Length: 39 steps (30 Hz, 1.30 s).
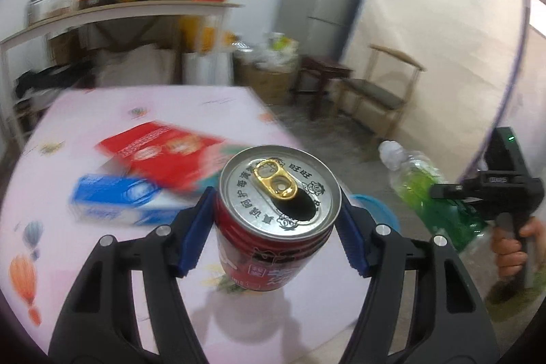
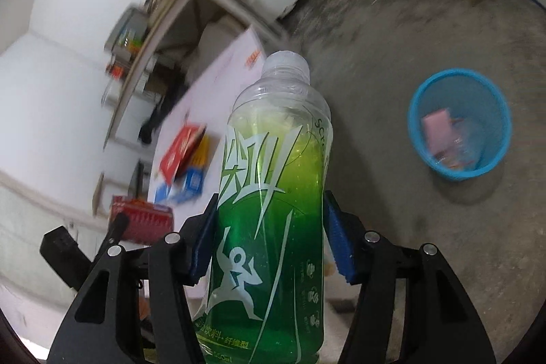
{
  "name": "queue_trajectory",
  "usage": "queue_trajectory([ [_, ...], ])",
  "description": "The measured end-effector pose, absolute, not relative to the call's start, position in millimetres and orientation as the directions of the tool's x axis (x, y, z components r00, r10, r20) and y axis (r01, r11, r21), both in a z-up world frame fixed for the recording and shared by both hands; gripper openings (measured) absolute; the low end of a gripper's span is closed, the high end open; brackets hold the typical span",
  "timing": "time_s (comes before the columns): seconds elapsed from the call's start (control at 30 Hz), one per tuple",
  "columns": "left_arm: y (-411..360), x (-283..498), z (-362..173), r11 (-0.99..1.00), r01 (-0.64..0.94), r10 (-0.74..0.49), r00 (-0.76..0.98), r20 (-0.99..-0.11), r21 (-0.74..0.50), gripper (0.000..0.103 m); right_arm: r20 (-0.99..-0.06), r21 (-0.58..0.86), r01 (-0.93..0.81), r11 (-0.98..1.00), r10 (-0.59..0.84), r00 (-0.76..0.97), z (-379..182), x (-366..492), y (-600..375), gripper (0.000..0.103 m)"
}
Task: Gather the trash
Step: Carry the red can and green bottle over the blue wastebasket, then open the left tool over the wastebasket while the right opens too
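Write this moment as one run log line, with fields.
left gripper: shut on red can | right gripper: shut on green bottle | blue bin: on floor

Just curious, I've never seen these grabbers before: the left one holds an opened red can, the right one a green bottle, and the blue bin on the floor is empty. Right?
Not quite: the blue bin is not empty. The right wrist view shows a pink piece and other scraps inside. The rest holds: the left gripper holds the opened red can, the right gripper the green bottle.
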<state>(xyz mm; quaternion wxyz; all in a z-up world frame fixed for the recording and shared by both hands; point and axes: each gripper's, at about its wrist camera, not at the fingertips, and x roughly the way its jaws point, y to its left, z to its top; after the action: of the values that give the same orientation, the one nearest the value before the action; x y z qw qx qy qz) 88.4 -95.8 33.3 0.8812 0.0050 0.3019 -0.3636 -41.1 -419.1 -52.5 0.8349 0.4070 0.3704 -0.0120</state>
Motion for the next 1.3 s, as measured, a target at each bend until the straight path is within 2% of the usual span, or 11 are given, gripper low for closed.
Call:
queue_trajectory([
  [0.13, -160.0, 90.3, 50.7, 0.629, 0.734, -0.721, 0.429, -0.544, -0.256, 0.063, -0.624, 0.682, 0.412, 0.604, 0.188, 0.759, -61.8, -77.7, -465.3, 0.056],
  [0.3, -253.7, 98.2, 45.0, 0.527, 0.787, -0.736, 0.236, -0.634, -0.319, 0.064, -0.645, 0.706, 0.515, 0.486, 0.143, 0.75, -101.0, -112.2, -508.5, 0.056],
  [0.5, -377.1, 123.6, -15.6, 0.495, 0.726, -0.654, -0.051, -0.755, -0.477, 0.064, -0.674, 0.718, 0.6, 0.352, 0.135, 0.727, -154.0, -135.5, -548.6, 0.056],
  [0.67, -444.0, 143.4, -67.8, 0.555, 0.661, -0.588, -0.117, -0.8, -0.505, 0.065, -0.691, 0.713, 0.637, 0.293, 0.143, 0.708, -181.2, -131.7, -566.9, 0.056],
  [0.7, -454.3, 148.8, -78.7, 0.579, 0.639, -0.575, -0.12, -0.809, -0.506, 0.071, -0.692, 0.713, 0.64, 0.286, 0.143, 0.707, -184.0, -132.2, -569.8, 0.056],
  [0.73, -458.9, 152.8, -83.3, 0.595, 0.622, -0.572, -0.116, -0.812, -0.509, 0.076, -0.691, 0.715, 0.64, 0.282, 0.145, 0.708, -186.3, -132.0, -571.6, 0.056],
  [0.87, -459.4, 160.7, -93.1, 0.627, 0.556, -0.592, -0.114, -0.798, -0.545, 0.076, -0.705, 0.701, 0.649, 0.294, 0.152, 0.693, -194.3, -120.6, -576.8, 0.056],
  [1.3, -365.6, 147.4, -28.5, 0.574, 0.644, -0.65, -0.019, -0.76, -0.506, 0.076, -0.814, 0.571, 0.702, 0.425, 0.184, 0.551, -222.3, -51.3, -597.9, 0.057],
])
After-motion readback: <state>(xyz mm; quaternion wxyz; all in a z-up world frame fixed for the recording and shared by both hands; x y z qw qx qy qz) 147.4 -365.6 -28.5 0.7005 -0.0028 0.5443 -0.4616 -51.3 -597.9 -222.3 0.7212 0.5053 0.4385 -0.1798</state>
